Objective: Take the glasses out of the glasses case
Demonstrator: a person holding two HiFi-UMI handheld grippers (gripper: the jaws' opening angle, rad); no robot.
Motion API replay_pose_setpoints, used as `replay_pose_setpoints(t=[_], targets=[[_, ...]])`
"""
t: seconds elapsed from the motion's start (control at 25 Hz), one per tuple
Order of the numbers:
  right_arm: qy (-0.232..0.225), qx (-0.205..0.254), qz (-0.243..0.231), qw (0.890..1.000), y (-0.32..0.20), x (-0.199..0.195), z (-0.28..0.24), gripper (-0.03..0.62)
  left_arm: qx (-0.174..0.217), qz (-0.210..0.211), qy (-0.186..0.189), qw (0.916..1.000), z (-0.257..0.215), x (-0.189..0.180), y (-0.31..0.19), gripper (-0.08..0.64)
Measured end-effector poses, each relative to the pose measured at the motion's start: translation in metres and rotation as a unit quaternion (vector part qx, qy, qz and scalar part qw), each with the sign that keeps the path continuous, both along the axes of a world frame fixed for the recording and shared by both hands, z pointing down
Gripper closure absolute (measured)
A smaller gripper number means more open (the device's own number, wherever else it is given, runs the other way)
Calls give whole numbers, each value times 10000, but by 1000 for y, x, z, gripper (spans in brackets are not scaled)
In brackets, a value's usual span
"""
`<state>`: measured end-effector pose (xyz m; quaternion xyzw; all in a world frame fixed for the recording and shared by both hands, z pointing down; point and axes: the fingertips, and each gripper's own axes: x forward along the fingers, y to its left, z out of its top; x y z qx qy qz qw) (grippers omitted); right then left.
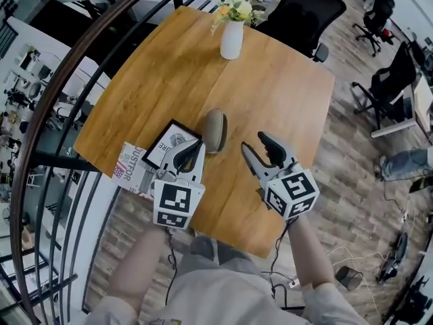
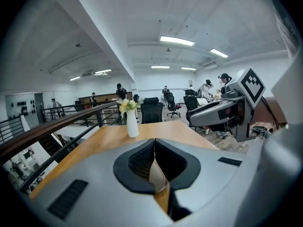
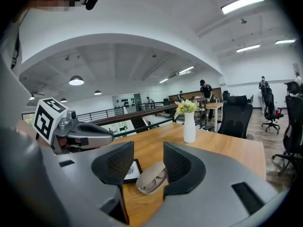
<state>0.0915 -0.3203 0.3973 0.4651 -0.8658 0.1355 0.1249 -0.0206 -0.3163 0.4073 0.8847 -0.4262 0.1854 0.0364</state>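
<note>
A beige, oval glasses case (image 1: pixel 215 130) lies on the wooden table (image 1: pixel 270 93) just beyond both grippers. In the right gripper view the case (image 3: pixel 151 178) sits on the table past the gap between the jaws, with a dark slit along its seam. No glasses are visible. My right gripper (image 1: pixel 253 141) hovers to the right of the case, open with nothing between its pads (image 3: pixel 116 163). My left gripper (image 1: pixel 191 149) is at the case's left, shut with its pads (image 2: pixel 142 157) meeting and nothing held. Neither gripper touches the case.
A white vase of flowers (image 1: pixel 231 38) stands at the far side of the table. A black-framed card (image 1: pixel 170 143) and a printed booklet (image 1: pixel 132 166) lie at the near left edge. A curved railing (image 1: pixel 61 80) runs along the left, and black office chairs (image 1: pixel 308 5) stand beyond.
</note>
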Motion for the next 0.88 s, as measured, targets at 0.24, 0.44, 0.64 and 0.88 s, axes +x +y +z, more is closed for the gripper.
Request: replay_pose_setpoints(t=[0.24, 0.44, 0.64, 0.88], targets=[[217, -455, -249, 9984, -28, -7, 70, 377, -512, -39, -37, 9987, 62, 10, -11, 543], [384, -718, -418, 9958, -48, -9, 122, 380, -868, 54, -2, 9962, 109, 27, -6, 543], [496, -916, -495, 9933, -54, -12, 162, 383, -1356, 52, 12, 9907, 166, 40, 6, 543], [629, -1105, -631, 9899, -54, -17, 203, 385, -1826, -29, 24, 9832, 223, 50, 16, 544]])
